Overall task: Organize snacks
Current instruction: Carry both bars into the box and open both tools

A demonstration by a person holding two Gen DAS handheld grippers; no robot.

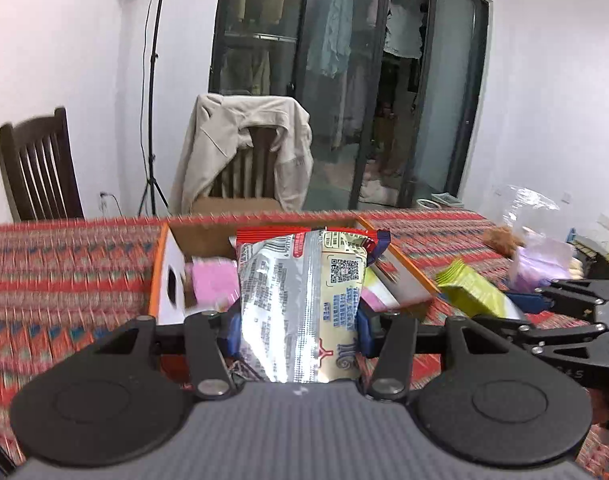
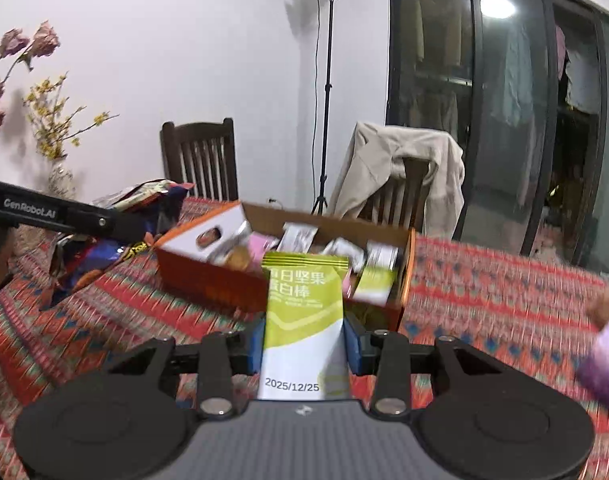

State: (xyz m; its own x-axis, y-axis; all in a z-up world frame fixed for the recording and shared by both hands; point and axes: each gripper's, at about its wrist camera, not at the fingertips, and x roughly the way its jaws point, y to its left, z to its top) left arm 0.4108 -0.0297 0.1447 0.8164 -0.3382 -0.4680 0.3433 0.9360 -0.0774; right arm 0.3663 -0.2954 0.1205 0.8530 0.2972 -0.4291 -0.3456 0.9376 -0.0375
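Note:
My left gripper [image 1: 298, 332] is shut on a silver and red snack packet [image 1: 300, 304] and holds it upright just in front of the open orange cardboard box [image 1: 160, 276]. My right gripper [image 2: 304, 340] is shut on a green and white nut bar packet [image 2: 304, 320] and holds it before the same box [image 2: 208, 280]. The box holds several small packets, pink, white and green. In the left wrist view the right gripper's arm [image 1: 576, 320] enters from the right with its green packet [image 1: 472, 288]. The left gripper's arm [image 2: 64, 216] crosses the right wrist view at left.
The table has a red patterned cloth [image 1: 64, 272]. Loose snack bags [image 2: 136, 200] lie at the far left, a purple bag [image 1: 544, 260] and clear plastic [image 1: 528, 208] at the right. Two wooden chairs, one with a beige jacket [image 1: 244, 152], stand behind. A vase of flowers [image 2: 60, 176] stands at left.

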